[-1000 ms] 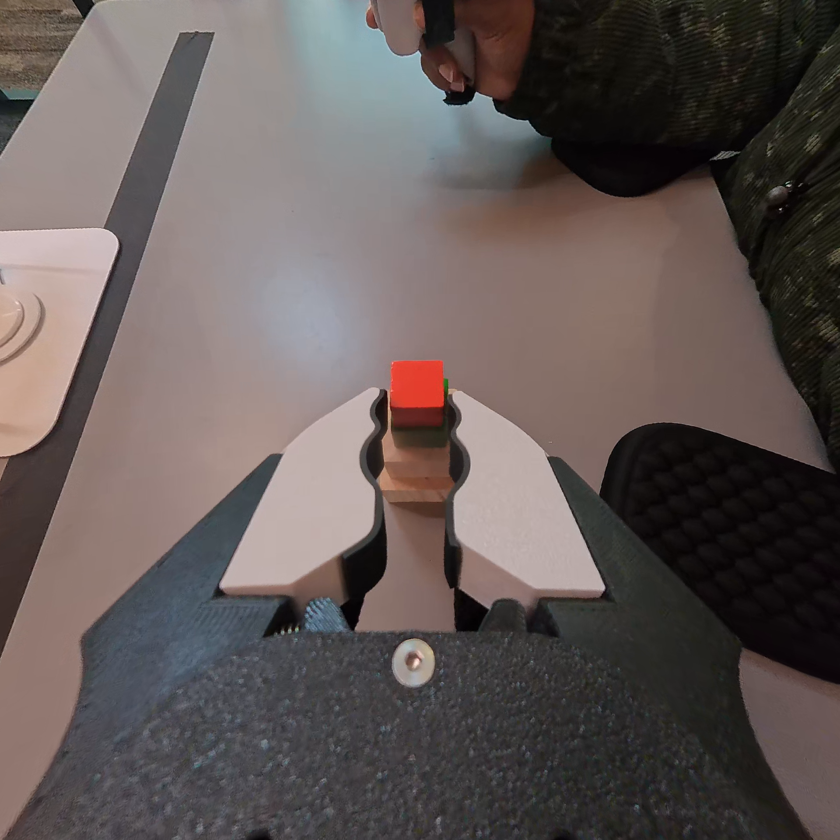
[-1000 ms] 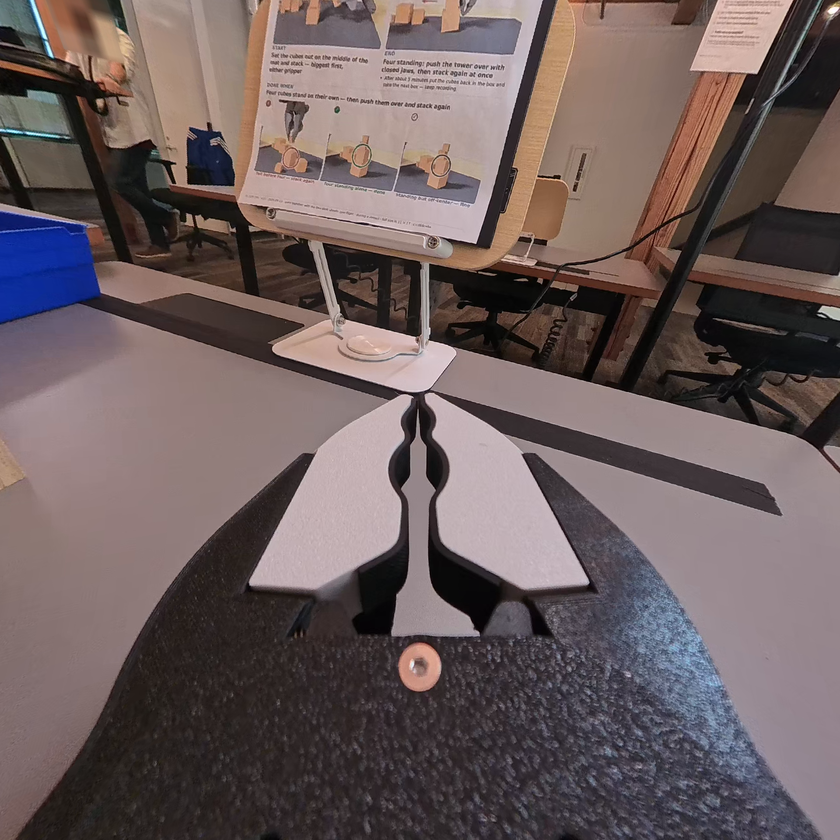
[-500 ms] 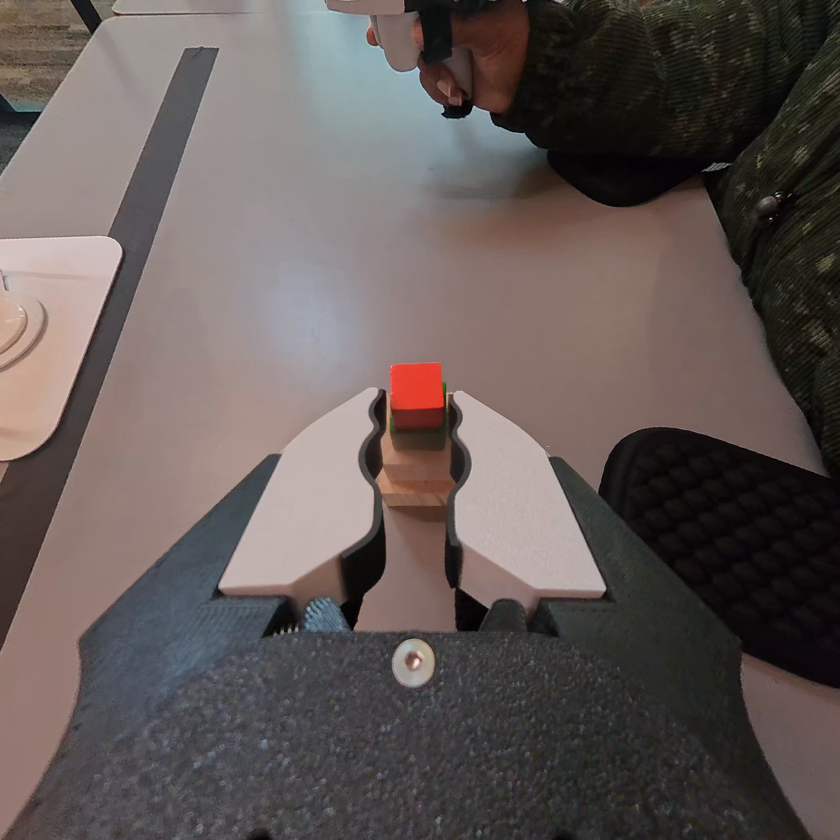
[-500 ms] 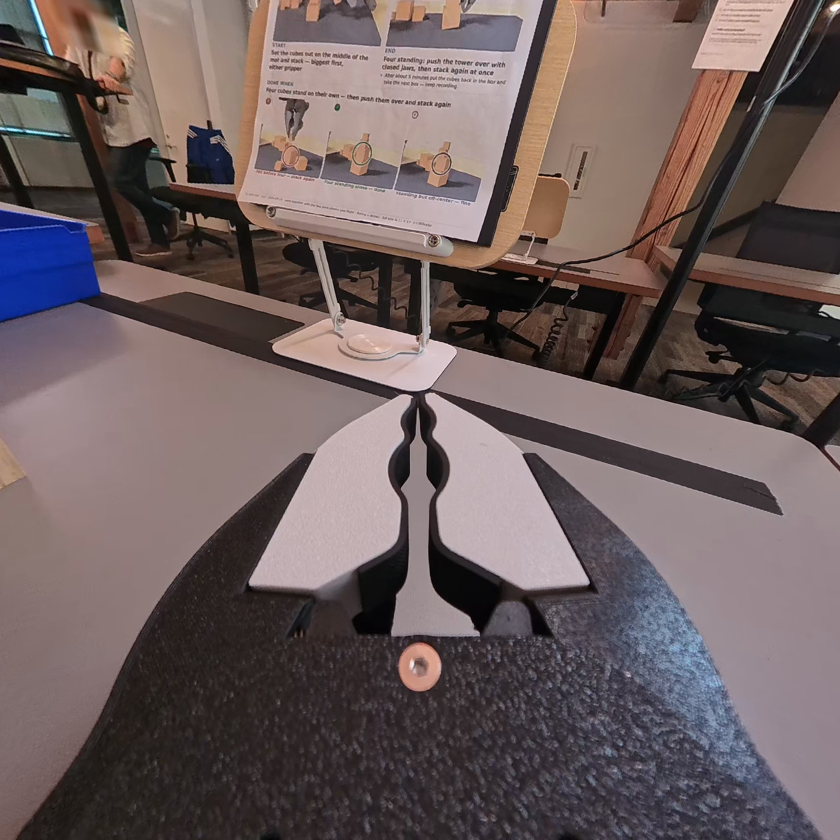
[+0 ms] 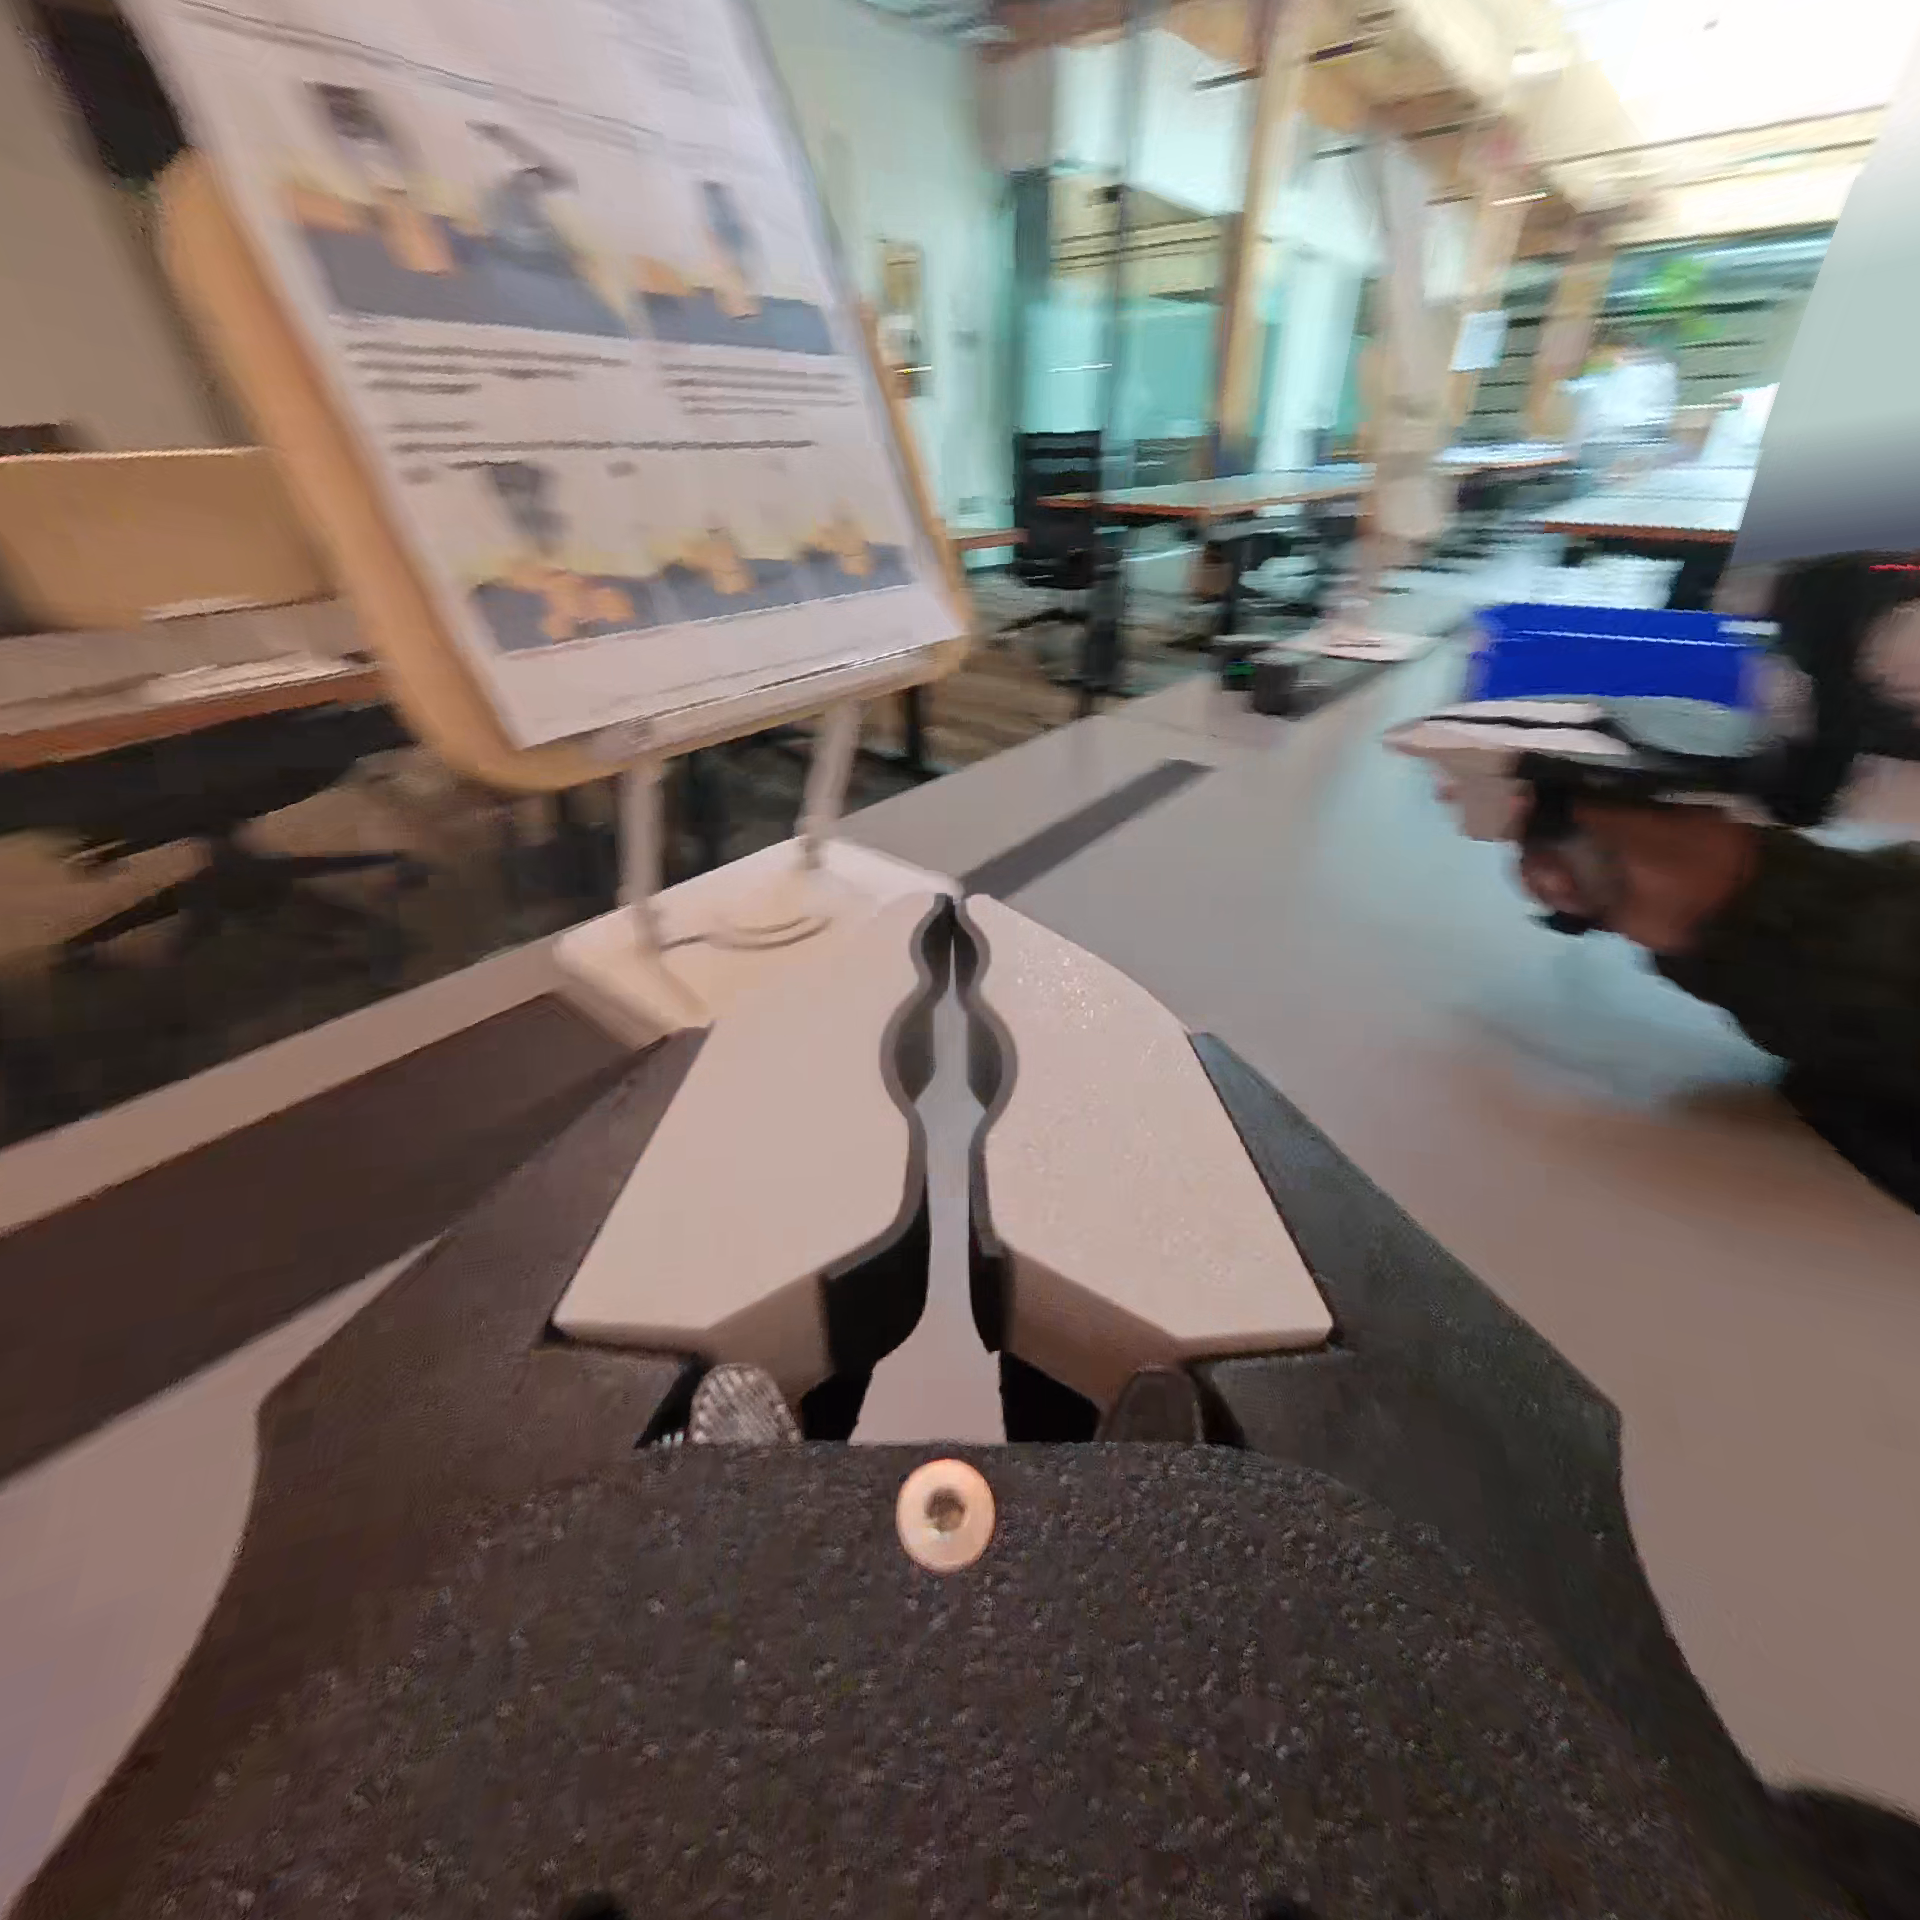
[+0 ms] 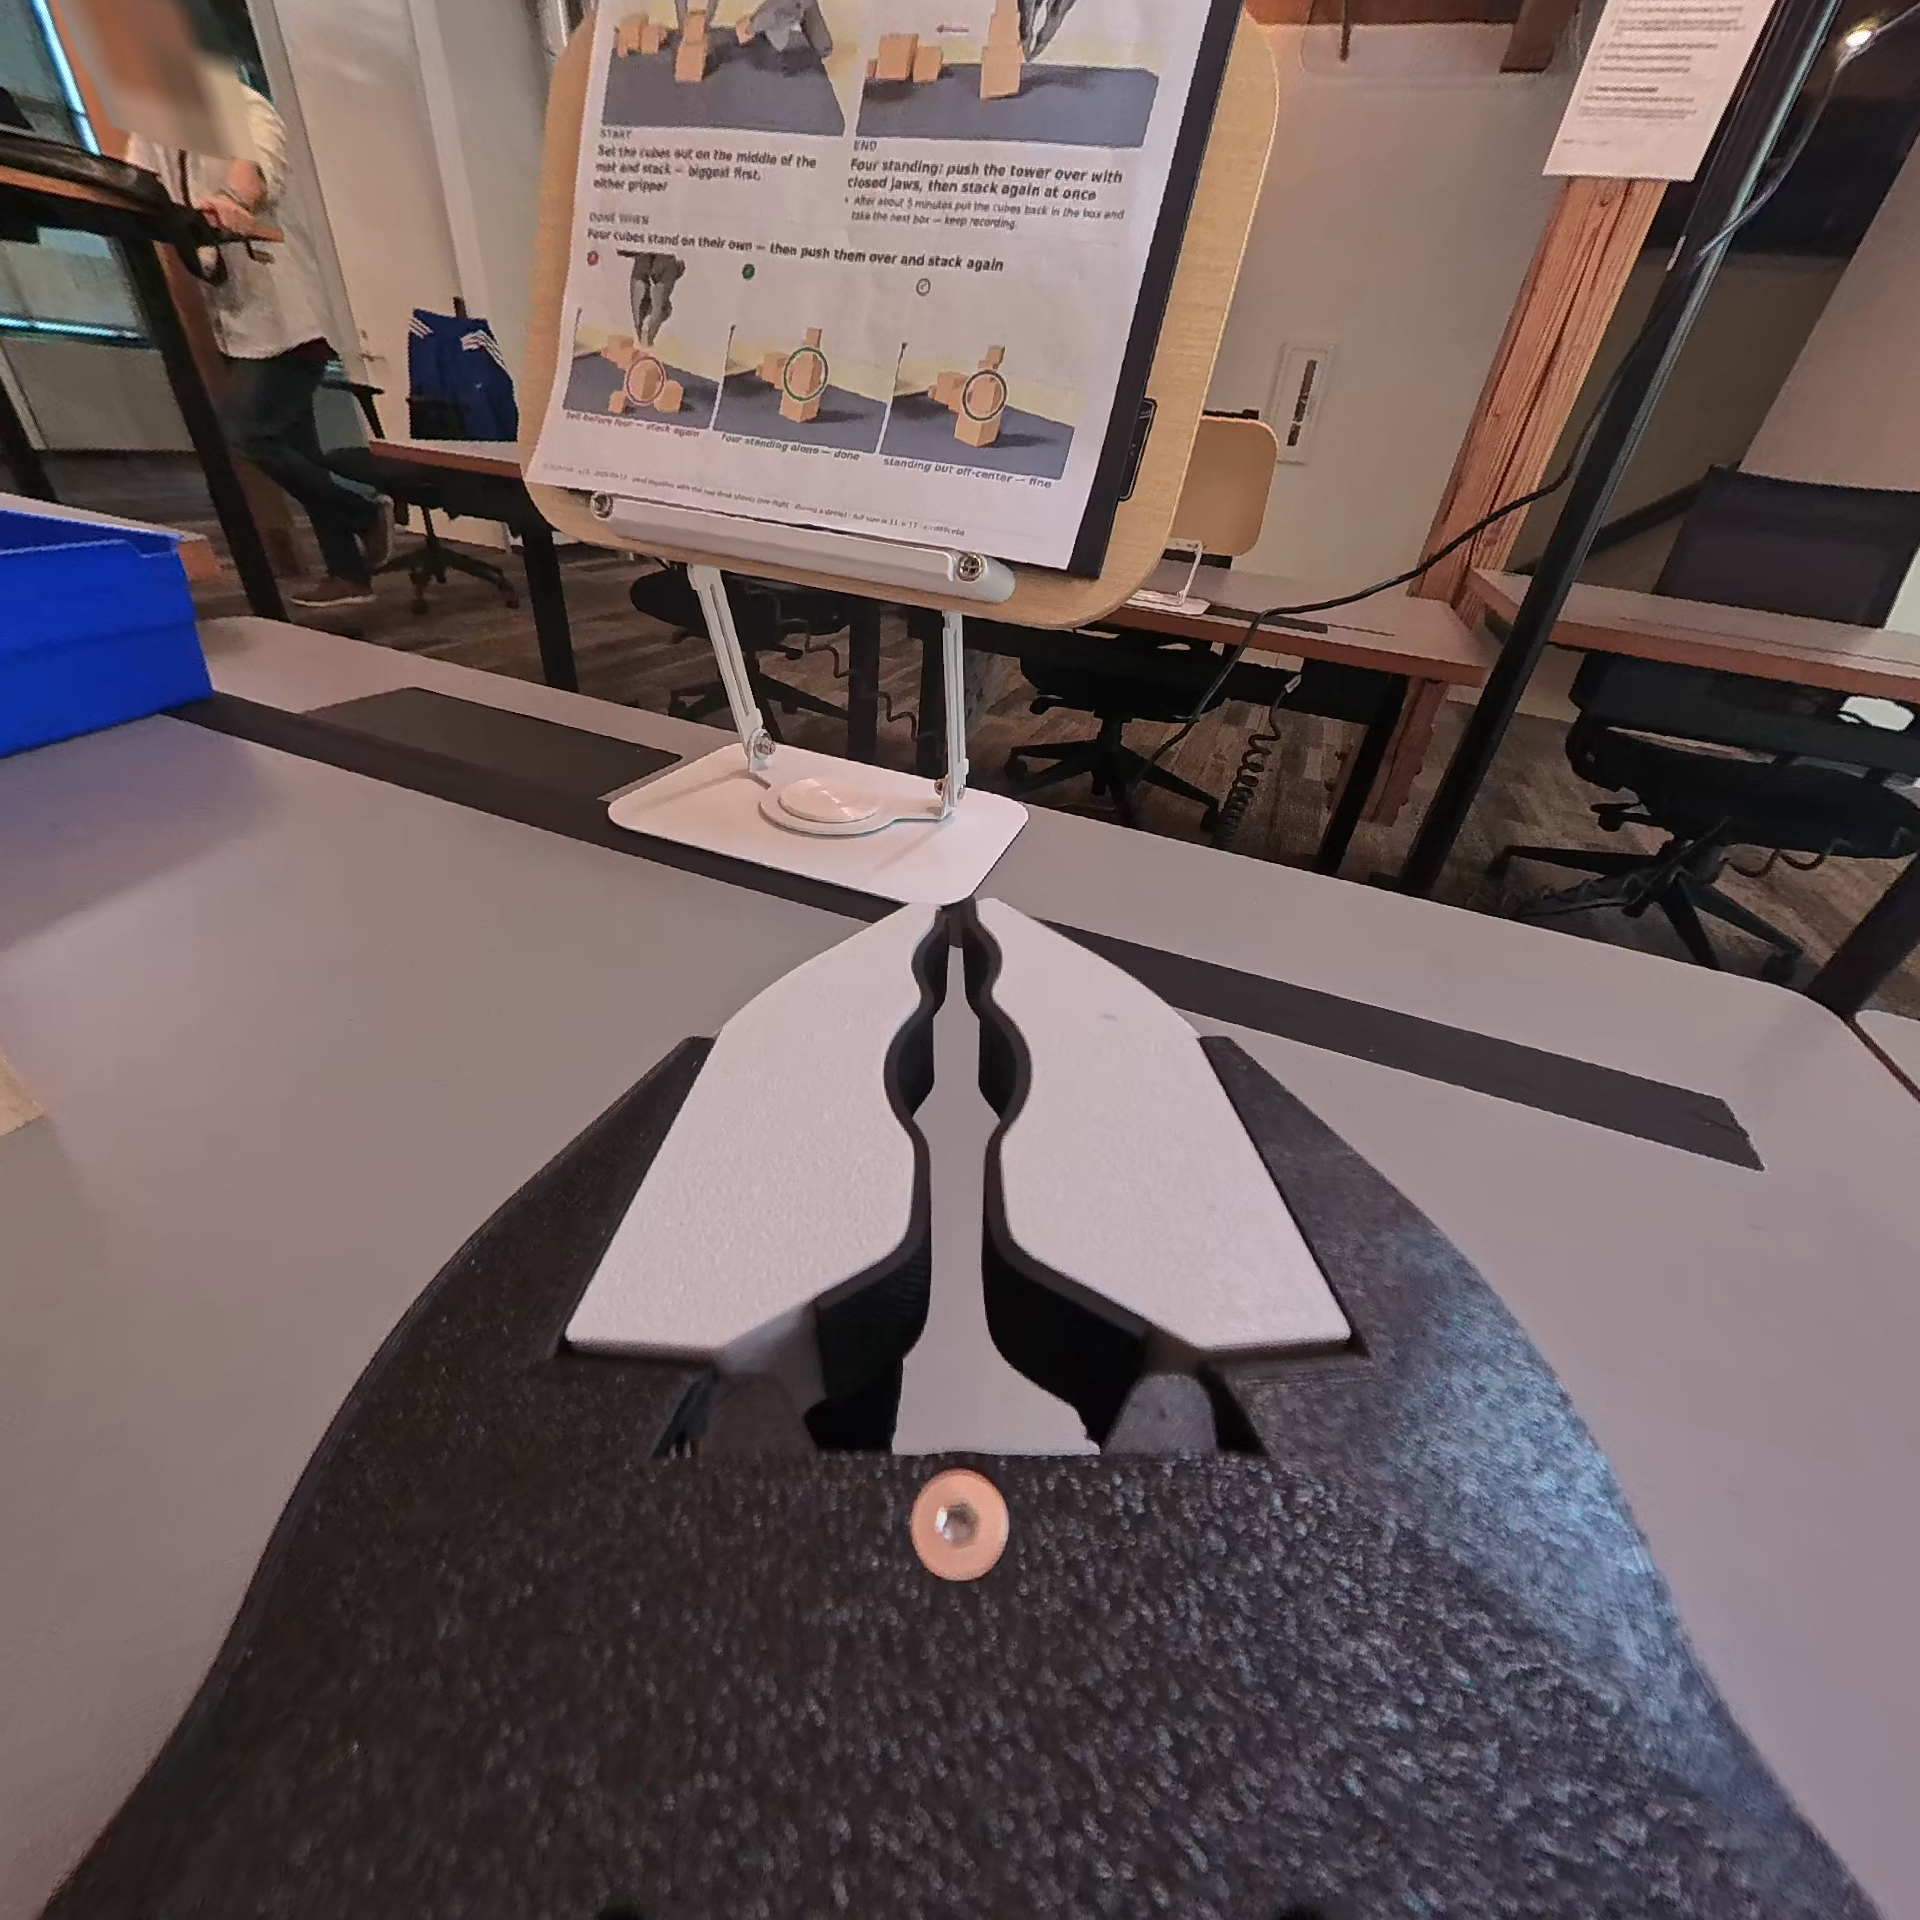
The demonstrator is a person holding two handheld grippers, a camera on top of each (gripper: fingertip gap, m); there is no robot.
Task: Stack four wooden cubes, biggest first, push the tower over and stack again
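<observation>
My left gripper (image 5: 954,909) is shut with nothing between its fingers. It is held above the grey table (image 5: 1299,987) and points at the white base (image 5: 748,925) of a document stand; this view is blurred by motion. My right gripper (image 6: 958,914) is shut and empty, low over the table (image 6: 312,987), just short of the same stand's base (image 6: 821,821). The right gripper also shows in the left wrist view (image 5: 1507,732) at the right, held by a hand (image 5: 1642,873). No blocks show in either view, apart from a pale sliver at the left edge (image 6: 12,1091).
The stand holds a tilted board with a printed sheet (image 6: 883,260). A black strip (image 6: 1351,1029) runs along the table's far side. A blue bin (image 6: 83,623) stands at the left, and also shows in the left wrist view (image 5: 1621,655). Desks, office chairs and a person (image 6: 281,343) are beyond. The tips of one gripper are about 35 cm away from the tips of the other.
My left gripper stood open around a block stack topped by a red cube. It has swung up and away, the stack has left view, and its fingers have shut on nothing. The right gripper has barely moved.
</observation>
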